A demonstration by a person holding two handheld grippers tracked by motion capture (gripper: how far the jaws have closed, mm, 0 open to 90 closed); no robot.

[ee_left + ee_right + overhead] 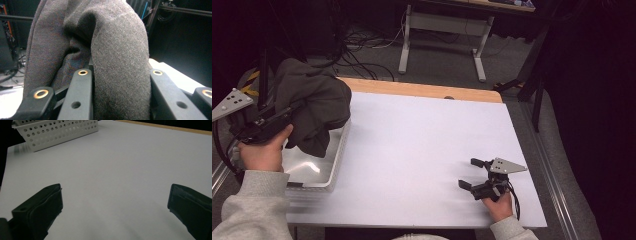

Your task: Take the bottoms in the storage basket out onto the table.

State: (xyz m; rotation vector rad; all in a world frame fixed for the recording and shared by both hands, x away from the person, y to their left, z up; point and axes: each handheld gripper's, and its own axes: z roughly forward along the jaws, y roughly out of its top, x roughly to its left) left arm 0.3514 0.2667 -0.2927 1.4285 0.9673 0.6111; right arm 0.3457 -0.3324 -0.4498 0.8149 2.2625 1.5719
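Dark grey knit garment (117, 57) clamped in our left gripper (120, 75) above the perforated white plastic basket (337, 155); right gripper (115, 202) gapes empty.

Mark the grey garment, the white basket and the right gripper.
grey garment (314, 107), high view, on its hanging bulk.
white basket (338, 155), high view, on its right wall.
right gripper (471, 173), high view, between its open jaws.
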